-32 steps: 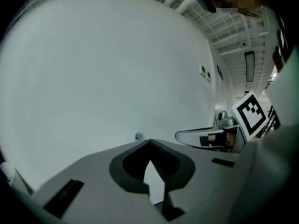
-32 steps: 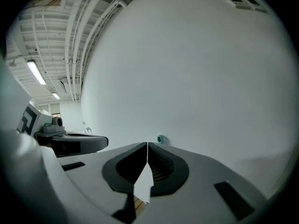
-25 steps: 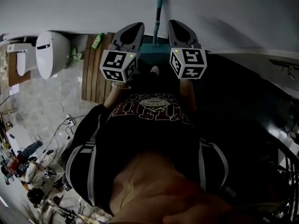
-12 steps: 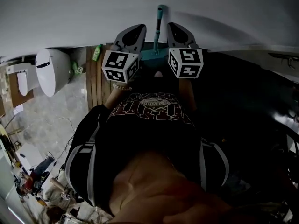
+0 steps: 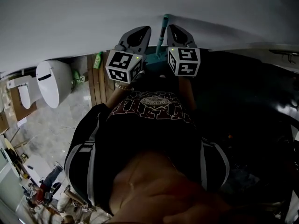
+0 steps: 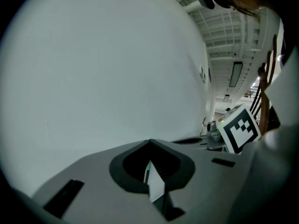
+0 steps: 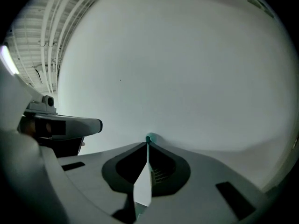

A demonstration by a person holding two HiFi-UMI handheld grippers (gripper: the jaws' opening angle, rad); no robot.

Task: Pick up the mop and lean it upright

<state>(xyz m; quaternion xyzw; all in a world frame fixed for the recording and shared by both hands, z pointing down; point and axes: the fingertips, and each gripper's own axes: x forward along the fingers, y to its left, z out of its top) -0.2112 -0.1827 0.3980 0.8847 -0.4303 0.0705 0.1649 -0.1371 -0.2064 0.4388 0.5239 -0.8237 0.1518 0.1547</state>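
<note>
1. At the far left stands a white toilet (image 5: 49, 82). A green bottle (image 5: 97, 59) sits on the floor near the foot of the wall (image 5: 140, 6), beside a strip of wooden slats (image 5: 99, 85). Both are well apart from the mop, so neither looks like a hazard.

2. The left gripper (image 5: 144, 29) is held just left of the mop handle. In its own view its fingers meet at the tip (image 6: 149, 142), fully closed with nothing between them.

3. The mop (image 5: 161, 35) stands upright between the two grippers. Its teal handle leans on the wall and its upper end seems to touch the plain surface. Its foot is mostly hidden behind the grippers. The leaning looks done.

4. The right gripper (image 5: 174, 28) is just right of the handle. Its fingers are also pressed together and empty (image 7: 147, 145). The handle's teal tip (image 7: 150, 138) shows just beyond them, against the wall.

5. What could go wrong:
   - Both grippers flank the handle closely, so a sideways brush on pulling back could knock it.
   - The wall looks smooth and gives the handle tip no notch to sit in, so it could slide along the wall and fall.
   - If the hidden foot sits too far from the wall, it may creep outward and the mop would drop.
</note>
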